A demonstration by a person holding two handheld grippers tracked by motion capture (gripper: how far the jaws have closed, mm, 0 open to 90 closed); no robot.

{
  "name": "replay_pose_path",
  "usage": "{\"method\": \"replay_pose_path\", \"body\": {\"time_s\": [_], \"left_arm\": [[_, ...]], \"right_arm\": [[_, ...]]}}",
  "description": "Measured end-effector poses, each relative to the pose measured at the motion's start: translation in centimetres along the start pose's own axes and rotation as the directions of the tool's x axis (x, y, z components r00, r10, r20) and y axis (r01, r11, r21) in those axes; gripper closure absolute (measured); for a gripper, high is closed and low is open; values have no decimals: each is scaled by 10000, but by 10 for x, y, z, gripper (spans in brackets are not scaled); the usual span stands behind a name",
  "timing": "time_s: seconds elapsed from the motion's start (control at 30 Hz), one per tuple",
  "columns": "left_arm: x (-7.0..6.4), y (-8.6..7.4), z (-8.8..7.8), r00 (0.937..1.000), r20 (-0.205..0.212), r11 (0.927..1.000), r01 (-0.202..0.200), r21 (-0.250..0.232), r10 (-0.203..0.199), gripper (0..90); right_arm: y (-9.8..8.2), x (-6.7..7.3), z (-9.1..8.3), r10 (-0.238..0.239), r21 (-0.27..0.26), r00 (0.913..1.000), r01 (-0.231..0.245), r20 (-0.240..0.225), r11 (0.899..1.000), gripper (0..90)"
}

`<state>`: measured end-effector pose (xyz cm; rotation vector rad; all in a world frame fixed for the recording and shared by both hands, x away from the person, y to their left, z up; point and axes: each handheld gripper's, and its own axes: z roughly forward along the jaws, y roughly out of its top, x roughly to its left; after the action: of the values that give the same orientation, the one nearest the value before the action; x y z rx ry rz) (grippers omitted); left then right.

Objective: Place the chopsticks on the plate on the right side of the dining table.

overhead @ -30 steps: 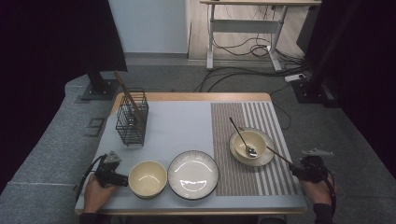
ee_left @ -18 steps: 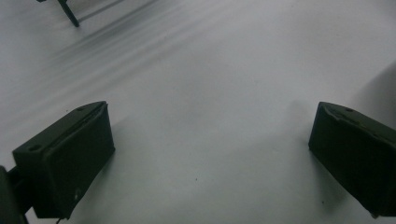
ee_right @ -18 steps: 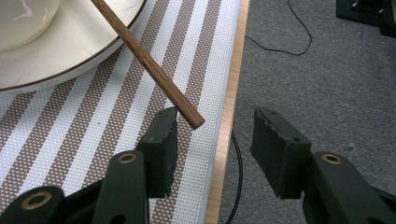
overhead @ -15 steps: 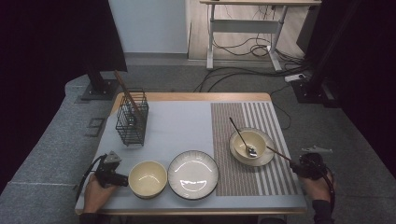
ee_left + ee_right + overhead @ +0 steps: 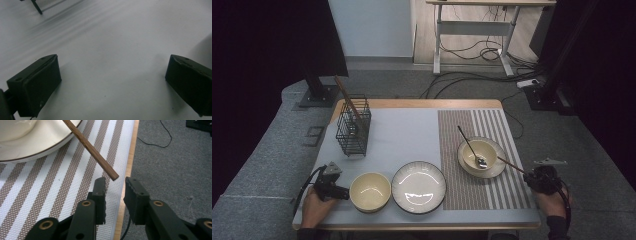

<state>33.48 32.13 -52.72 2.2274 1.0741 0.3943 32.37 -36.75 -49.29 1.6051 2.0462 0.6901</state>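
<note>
R claw [image 5: 113, 185] was closing on the chopstick [image 5: 90, 148] w/ jaws near its free end but not yet pinching, stick propped on saucer [image 5: 47, 146] rim at worktop [image 5: 402, 137] R edge; L claw [image 5: 112, 82] spread, idle; pickup & stowing left.

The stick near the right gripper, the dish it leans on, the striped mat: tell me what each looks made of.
Stick: looks like wood, brown with visible grain, matte, squared end.
Dish: probably glazed ceramic, cream, smooth, with a thin dark rim line and soft shine.
Striped mat: woven fabric or plastic, brown and white; the weave texture shows clearly, the fibre itself I cannot tell.
</note>
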Motion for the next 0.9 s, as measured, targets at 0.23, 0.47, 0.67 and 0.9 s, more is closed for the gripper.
{"method": "replay_pose_path", "body": {"time_s": [0.23, 0.47, 0.67, 0.9], "left_arm": [[0, 0, 0, 10000, 2, 10000, -5, 5, 5, 0], [0, 0, 0, 10000, 2, 10000, 3, -3, -3, 0], [0, 0, 0, 10000, 2, 10000, -6, 7, 6, 0], [0, 0, 0, 10000, 4, 10000, -11, 5, 11, 0]], "right_arm": [[4, 4, 5, -133, 20, 9999, 133, -68, 9999, 745], [7, 7, 6, -194, -16, 9998, 194, -102, 9998, 729], [7, 5, 7, -167, 36, 9998, 166, 146, 9999, 643], [8, 0, 8, 4, 9, 9997, -4, 261, 10000, 633]]}}
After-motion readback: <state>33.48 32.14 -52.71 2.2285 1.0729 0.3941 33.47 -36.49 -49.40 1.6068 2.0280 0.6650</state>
